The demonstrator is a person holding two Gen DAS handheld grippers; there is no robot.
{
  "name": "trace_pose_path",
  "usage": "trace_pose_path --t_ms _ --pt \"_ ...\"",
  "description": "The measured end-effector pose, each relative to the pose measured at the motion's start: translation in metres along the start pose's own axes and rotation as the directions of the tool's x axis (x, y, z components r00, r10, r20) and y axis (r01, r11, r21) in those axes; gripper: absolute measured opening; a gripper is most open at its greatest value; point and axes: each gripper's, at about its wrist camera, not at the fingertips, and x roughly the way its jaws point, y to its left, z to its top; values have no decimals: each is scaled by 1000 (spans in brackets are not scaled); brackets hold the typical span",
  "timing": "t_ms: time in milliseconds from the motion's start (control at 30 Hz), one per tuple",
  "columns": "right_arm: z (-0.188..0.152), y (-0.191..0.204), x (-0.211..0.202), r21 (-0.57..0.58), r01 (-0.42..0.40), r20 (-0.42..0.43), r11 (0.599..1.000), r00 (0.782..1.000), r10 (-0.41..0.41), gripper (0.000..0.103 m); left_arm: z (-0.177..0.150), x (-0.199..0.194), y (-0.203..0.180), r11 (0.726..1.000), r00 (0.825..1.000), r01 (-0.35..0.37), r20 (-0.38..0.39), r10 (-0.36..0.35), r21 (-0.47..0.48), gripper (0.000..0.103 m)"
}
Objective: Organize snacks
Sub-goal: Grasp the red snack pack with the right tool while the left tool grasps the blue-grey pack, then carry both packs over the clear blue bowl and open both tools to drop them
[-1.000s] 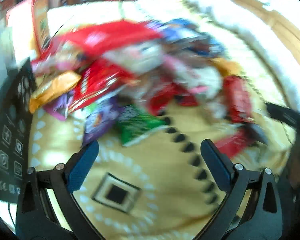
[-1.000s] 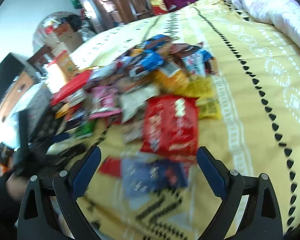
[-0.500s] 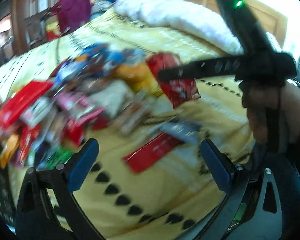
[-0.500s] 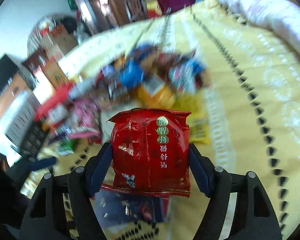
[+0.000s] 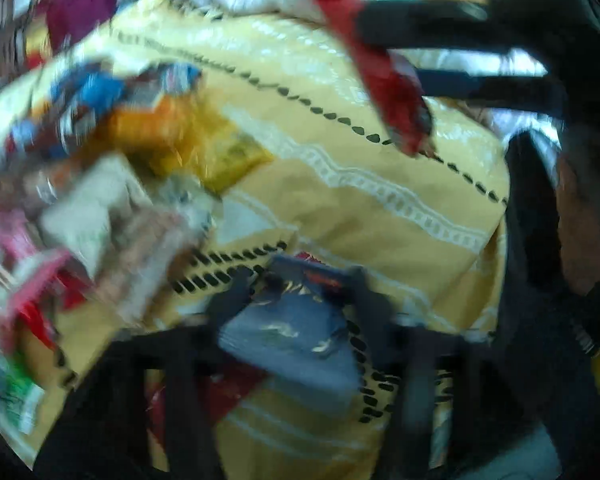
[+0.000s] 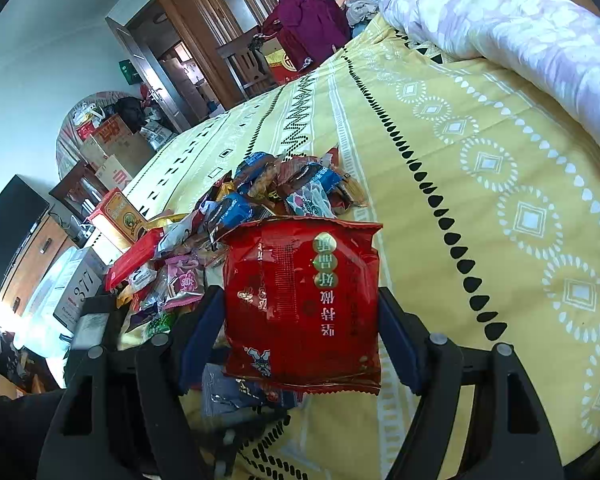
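Right gripper: clamped across the width of one red snack packet, one blue pad against each side edge. Packet upright between the fingers, long axis running away from the claw toward the pile, print upside down in the right wrist view, bottom seam hanging clear above the bedspread. Seen also from the left wrist view as a red packet at upper right, lifted well off the cloth.

Left gripper: jaws closing, a single blue-grey packet between the fingers, lying flat on the yellow cloth directly ahead of the claw; heavily blurred, so contact of pads with its edges cannot be confirmed. Same blue packet visible just under the red one in the right wrist view, with a second red wrapper half tucked beneath it.

Further out: one heap of mixed snacks, too many and too overlapped to count exactly, certainly more than ten, lying ahead and to the left of both claws. Open yellow cloth to the right of the heap, nearest the right hand, likely the place for laying out sorted packets. Beyond that, one rolled pale quilt along the far right edge.

Counted in hand: one packet per claw at most, two in all.
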Motion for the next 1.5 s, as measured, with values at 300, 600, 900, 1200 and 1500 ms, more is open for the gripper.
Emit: trace_pose_path --t_ms 300,600,900,1200,1500 --pt "-7 0 -5 -2 0 9 1000 1000 0 78 -9 -58 4 999 990 -15 137 21 -49 37" --pt "11 51 -12 -102 -46 30 994 998 49 78 8 -167 27 978 916 -147 352 191 -149 37" --pt "49 187 3 -305 -226 3 925 971 238 78 -22 -319 85 847 722 -349 461 516 -401 37" --pt "58 371 44 -442 -464 -141 768 881 451 78 -115 -439 166 548 496 -467 308 812 -694 37" --pt "18 529 114 -473 -611 -347 635 792 502 78 -174 -449 220 363 492 -468 104 864 -805 37"
